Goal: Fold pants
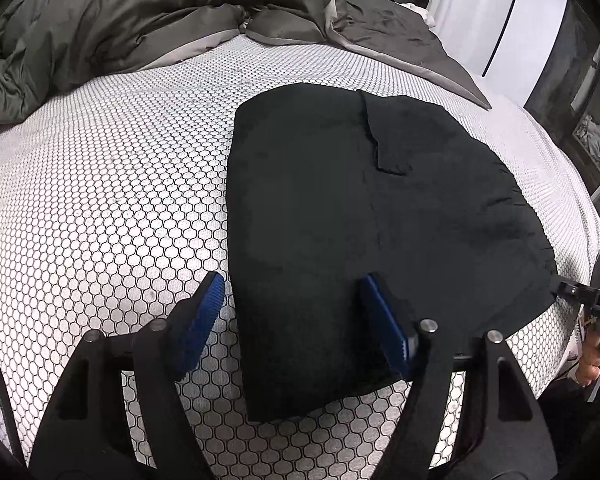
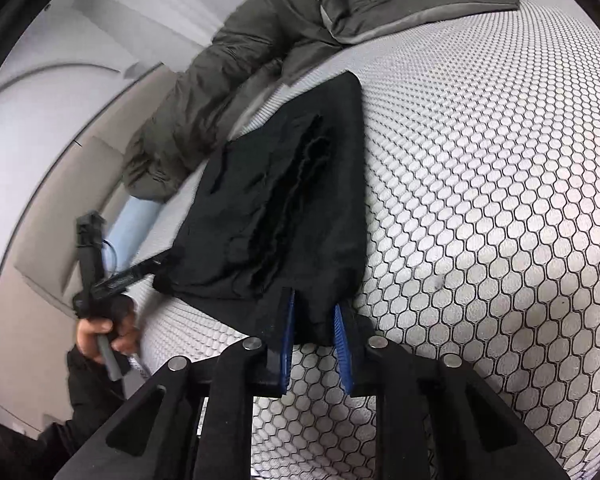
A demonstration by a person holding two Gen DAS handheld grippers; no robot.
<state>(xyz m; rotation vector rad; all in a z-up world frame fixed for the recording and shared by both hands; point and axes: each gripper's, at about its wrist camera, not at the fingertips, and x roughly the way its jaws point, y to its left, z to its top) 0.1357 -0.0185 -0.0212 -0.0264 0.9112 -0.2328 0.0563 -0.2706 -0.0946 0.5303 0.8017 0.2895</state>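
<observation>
The black pants (image 1: 360, 216) lie folded in a compact stack on the honeycomb-patterned mattress (image 1: 100, 200). My left gripper (image 1: 292, 292) is open, its blue pads straddling the near left edge of the pants. In the right wrist view my right gripper (image 2: 314, 312) has its blue pads closed on a bunched corner of the pants (image 2: 284, 200). The right gripper's tip also shows in the left wrist view (image 1: 568, 290) at the pants' right corner. The left gripper shows in the right wrist view (image 2: 108, 276), held by a hand at the pants' far corner.
A rumpled grey duvet (image 1: 140, 20) lies across the far part of the bed and hangs off the side (image 2: 204, 92). The mattress edge (image 1: 580, 208) is at the right, with a white wall and dark furniture beyond it.
</observation>
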